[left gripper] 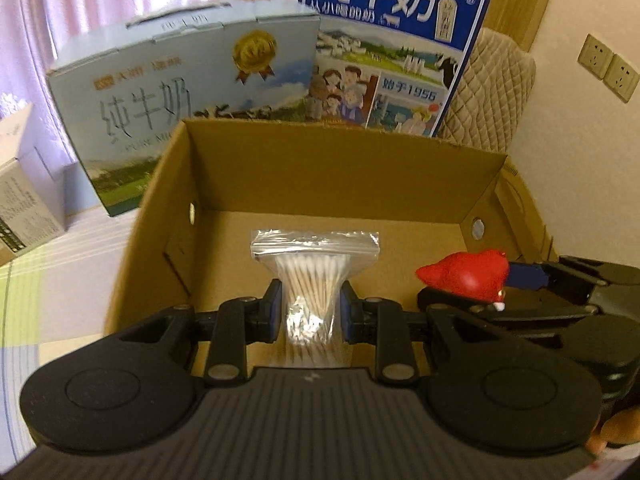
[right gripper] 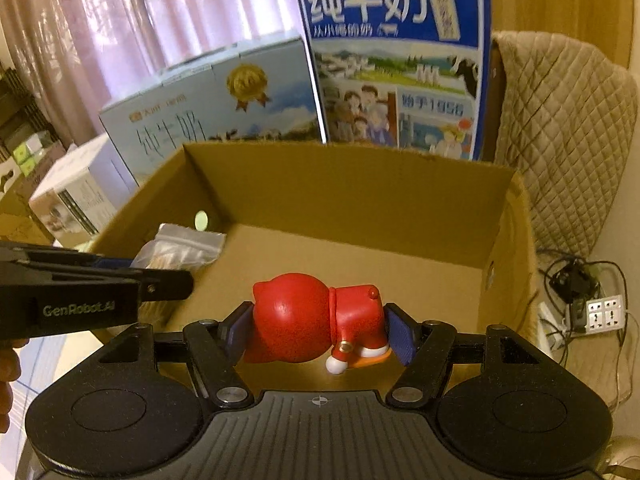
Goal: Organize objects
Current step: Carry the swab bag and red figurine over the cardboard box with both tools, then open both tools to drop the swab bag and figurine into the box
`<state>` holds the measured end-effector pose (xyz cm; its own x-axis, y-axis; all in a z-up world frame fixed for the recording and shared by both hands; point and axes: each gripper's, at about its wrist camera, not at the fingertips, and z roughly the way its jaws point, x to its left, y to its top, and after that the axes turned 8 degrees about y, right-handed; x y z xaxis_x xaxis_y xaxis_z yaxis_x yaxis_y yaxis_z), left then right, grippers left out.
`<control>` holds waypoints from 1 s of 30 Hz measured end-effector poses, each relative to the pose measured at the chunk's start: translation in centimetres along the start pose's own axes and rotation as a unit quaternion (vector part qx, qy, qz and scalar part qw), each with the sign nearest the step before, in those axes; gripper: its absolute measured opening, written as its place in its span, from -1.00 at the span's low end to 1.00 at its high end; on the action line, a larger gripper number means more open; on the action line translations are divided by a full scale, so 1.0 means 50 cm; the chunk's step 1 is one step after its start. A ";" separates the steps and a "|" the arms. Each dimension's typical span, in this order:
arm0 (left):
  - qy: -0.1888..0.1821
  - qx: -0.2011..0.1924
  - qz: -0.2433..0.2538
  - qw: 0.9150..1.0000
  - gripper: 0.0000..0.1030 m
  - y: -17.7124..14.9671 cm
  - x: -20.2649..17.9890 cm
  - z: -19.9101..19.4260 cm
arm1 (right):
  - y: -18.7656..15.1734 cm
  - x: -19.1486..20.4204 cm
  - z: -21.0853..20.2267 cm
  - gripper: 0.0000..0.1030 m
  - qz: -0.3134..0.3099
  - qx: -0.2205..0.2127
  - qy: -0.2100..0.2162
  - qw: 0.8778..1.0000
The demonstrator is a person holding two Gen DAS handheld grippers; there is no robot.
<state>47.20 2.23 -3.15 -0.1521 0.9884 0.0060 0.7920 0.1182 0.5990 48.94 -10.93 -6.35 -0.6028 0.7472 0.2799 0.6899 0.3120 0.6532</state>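
My left gripper is shut on a clear zip bag of cotton swabs, held over the open cardboard box. The right gripper is shut on a red cat figurine lying sideways between its blue pads, also above the box. From the left wrist view the figurine and the right gripper appear at the right side. In the right wrist view the swab bag and the left gripper show at the left.
Two milk cartons stand behind the box: a pale blue one and a tall dark blue one. A quilted chair is at the right, with a power strip and cables below. Smaller boxes sit at the left.
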 end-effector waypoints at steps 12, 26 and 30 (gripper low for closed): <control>-0.014 0.051 0.011 0.999 -0.53 -0.001 -0.028 0.095 | -0.008 -0.018 0.059 0.28 -0.008 0.049 -0.019 0.999; -0.024 0.065 0.005 0.998 -0.14 0.003 -0.020 0.113 | 0.000 -0.014 0.065 0.28 -0.010 0.066 -0.019 0.998; -0.023 0.058 0.004 0.998 -0.03 0.005 -0.015 0.102 | 0.001 -0.013 0.066 0.28 -0.003 0.065 -0.013 0.998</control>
<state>50.53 2.03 -7.07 -0.1212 0.9922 -0.0277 0.8569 0.1187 0.5016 50.70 -9.48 -8.85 -0.5972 0.7600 0.2566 0.7337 0.3882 0.5576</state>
